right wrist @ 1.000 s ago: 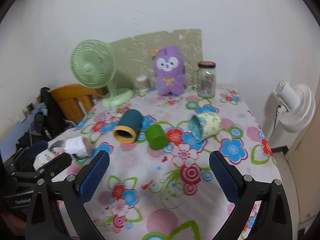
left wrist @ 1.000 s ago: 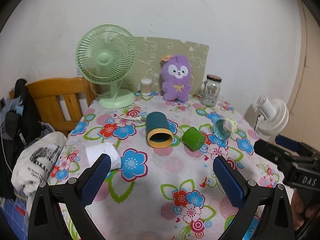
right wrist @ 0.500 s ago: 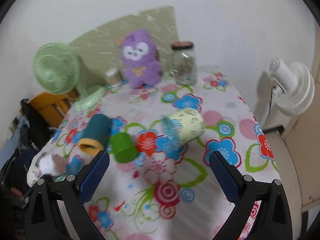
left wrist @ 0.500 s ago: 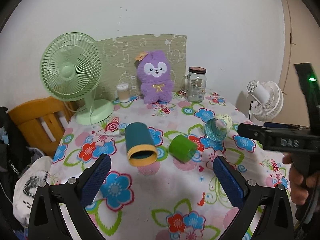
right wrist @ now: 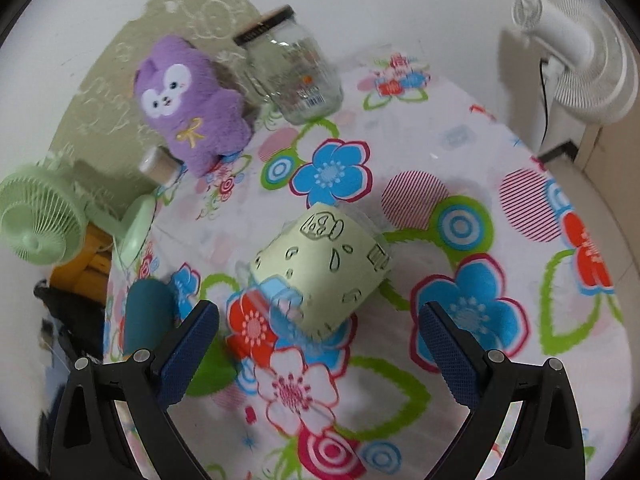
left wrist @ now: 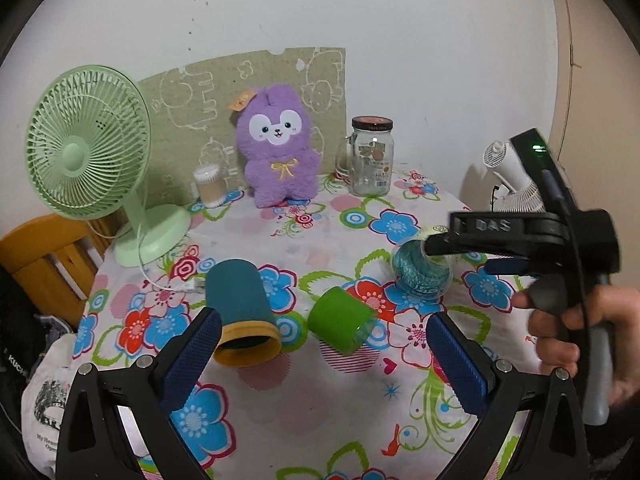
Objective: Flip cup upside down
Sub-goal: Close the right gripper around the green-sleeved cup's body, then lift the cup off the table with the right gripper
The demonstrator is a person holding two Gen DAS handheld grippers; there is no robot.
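Three cups lie on their sides on the flowered tablecloth (left wrist: 304, 412). A teal cup with a yellow rim (left wrist: 240, 312) lies at left, a green cup (left wrist: 340, 320) in the middle, and a pale green patterned cup with a clear blue rim (left wrist: 420, 276) at right. My left gripper (left wrist: 320, 364) is open and empty, just in front of the teal and green cups. My right gripper (right wrist: 318, 354) is open, above and close to the pale green cup (right wrist: 324, 268), which lies between its fingers' line. In the left wrist view its black body (left wrist: 520, 236) hangs over that cup.
At the table's back stand a green fan (left wrist: 88, 148), a small lidded pot (left wrist: 210, 186), a purple plush toy (left wrist: 280, 148) and a glass jar (left wrist: 372, 156). A white fan (right wrist: 572, 52) stands off the right edge. A wooden chair (left wrist: 44, 260) with bags is at left.
Both grippers have moved forward toward the cups. The right gripper has swung down over the pale green cup, which now fills the middle of its view. The cups have not moved.
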